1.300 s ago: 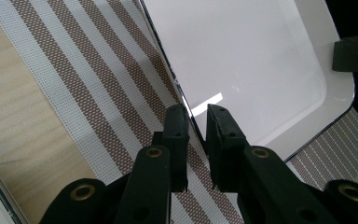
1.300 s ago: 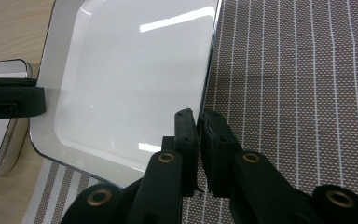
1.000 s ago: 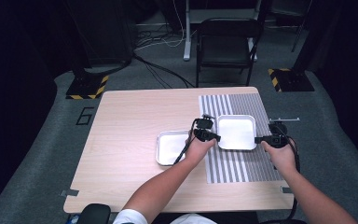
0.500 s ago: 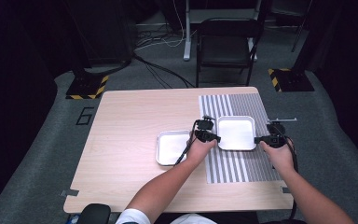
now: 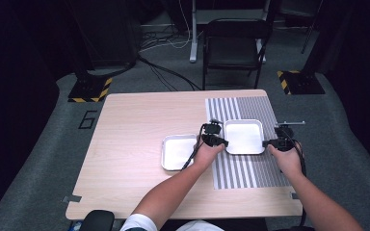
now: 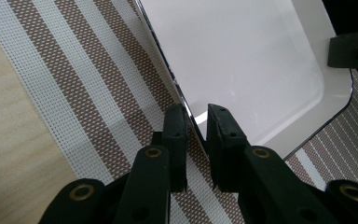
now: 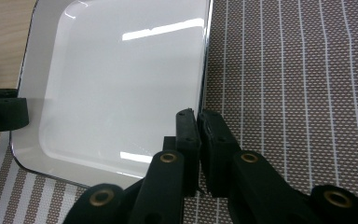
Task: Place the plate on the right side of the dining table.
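Nothing is being shifted since before: white tray (image 5: pixel 244 136) on the striped mat (image 5: pixel 250 168) is being clamped by left gripper (image 6: pixel 196 122) and right gripper (image 7: pixel 198 122); its dark rim edging is being shown close-up.

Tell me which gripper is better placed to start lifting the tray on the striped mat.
Neither alone: the left gripper pinches the tray's left rim, the right gripper its right rim. Both look shut on it, so lifting together seems best.
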`<state>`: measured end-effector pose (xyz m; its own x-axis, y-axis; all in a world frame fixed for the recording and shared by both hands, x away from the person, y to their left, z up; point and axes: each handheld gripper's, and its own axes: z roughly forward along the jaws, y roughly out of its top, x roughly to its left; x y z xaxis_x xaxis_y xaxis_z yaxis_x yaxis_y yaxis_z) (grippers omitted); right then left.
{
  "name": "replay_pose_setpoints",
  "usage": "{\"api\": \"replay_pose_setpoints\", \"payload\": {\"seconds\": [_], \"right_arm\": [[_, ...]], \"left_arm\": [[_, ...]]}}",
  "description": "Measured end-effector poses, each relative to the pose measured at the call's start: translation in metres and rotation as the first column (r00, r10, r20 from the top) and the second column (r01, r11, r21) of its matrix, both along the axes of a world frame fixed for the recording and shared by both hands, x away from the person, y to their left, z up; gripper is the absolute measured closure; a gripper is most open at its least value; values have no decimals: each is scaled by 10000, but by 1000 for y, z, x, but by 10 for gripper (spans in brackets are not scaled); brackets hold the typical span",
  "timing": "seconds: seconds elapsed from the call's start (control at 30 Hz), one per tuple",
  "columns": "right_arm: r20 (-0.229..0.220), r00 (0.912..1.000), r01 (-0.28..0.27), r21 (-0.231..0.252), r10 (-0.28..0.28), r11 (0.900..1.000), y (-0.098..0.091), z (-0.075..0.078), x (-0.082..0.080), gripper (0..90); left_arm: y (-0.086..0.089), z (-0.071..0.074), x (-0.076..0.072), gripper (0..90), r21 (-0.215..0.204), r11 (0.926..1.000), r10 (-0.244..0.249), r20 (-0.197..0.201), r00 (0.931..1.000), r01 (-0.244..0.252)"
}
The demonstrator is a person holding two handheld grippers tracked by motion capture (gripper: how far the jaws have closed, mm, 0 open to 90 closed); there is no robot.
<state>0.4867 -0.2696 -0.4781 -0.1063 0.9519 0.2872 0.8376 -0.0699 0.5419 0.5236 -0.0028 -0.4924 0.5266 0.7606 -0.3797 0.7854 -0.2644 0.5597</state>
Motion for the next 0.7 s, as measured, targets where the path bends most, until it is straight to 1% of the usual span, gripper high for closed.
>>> {"api": "replay_pose_setpoints", "payload": {"seconds": [0.1, 0.13, 0.23, 0.37, 0.53, 0.57, 0.63, 0.7], "right_arm": [[-47, 9999, 122, -5, -122, 9999, 0, 0, 2, 862], [-5, 9999, 115, -44, -115, 9999, 0, -1, 2, 863], [-74, 9999, 134, -45, -134, 9999, -1, -2, 4, 864], [-92, 9999, 143, -144, -144, 9998, -3, -4, 5, 866], [-15, 9999, 165, -267, -166, 9995, -5, -5, 7, 869], [-75, 9998, 182, -265, -184, 9995, -5, -5, 7, 869], [-57, 9998, 181, -348, -183, 9992, -4, -6, 8, 868], [-47, 9998, 207, -366, -209, 9991, -3, -6, 9, 869]], "left_arm": [[-1, 0, 1, 780, 14, 10000, -43, -34, 10000, 43], [-1, -1, 1, 779, -13, 10000, -5, -24, 10000, 5], [-2, -1, 1, 779, -71, 10000, -14, -63, 10000, 13], [-5, -3, 2, 775, 27, 9999, -135, -67, 9999, 135], [-7, -4, 2, 772, 46, 9999, -127, -105, 9999, 128], [-7, -4, 2, 772, 70, 9999, -151, -101, 9998, 151], [-8, -4, 3, 772, 50, 10000, -83, -95, 9999, 83], [-7, -5, 3, 772, 89, 9999, -135, -114, 9998, 136]]}}
